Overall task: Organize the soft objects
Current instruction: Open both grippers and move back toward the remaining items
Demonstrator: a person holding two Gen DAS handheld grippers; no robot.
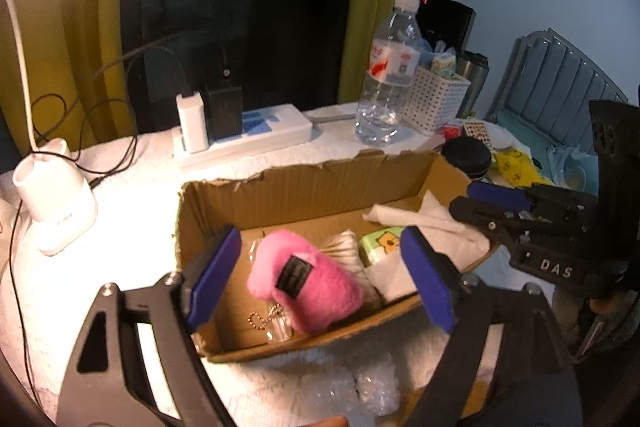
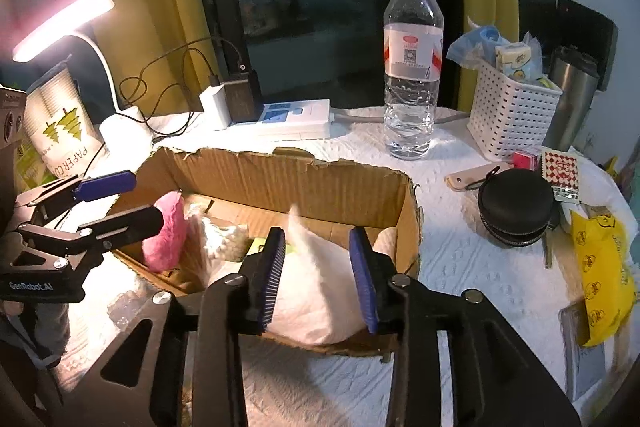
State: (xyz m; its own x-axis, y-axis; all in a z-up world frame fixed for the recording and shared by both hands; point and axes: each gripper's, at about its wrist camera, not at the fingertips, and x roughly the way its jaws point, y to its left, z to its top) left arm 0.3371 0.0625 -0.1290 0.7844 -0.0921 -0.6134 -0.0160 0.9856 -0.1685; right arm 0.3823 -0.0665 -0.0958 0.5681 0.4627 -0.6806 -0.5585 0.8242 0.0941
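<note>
Left wrist view: left gripper (image 1: 320,277) jaws stand well apart over the near wall of the cardboard box (image 1: 312,183), gripping nothing. Pink plush pouch (image 1: 306,285) lies in the box between and just beyond the two pads, clear of both. Judged very light, fluffy, fully compressible; a bead chain (image 1: 262,319) trails from its near end and could snag. Best hold: across the plump middle, pads squeezing the pile, not the chain or the black label. Beyond it, a green tissue pack (image 1: 380,247) and a bag of cotton swabs (image 1: 344,247), both soft and light.

Right wrist view: right gripper (image 2: 318,275) jaws partly open, astride a white folded tissue (image 2: 316,287) resting against the box's near wall; pads appear not to press it, so counted as released. Tissue judged featherweight, limp, tears easily; take it at a bunched fold, gently. Pouch sits left of these jaws, beside the left gripper's pads. Water bottle (image 2: 412,67) stands on the surface beyond the box.
</note>
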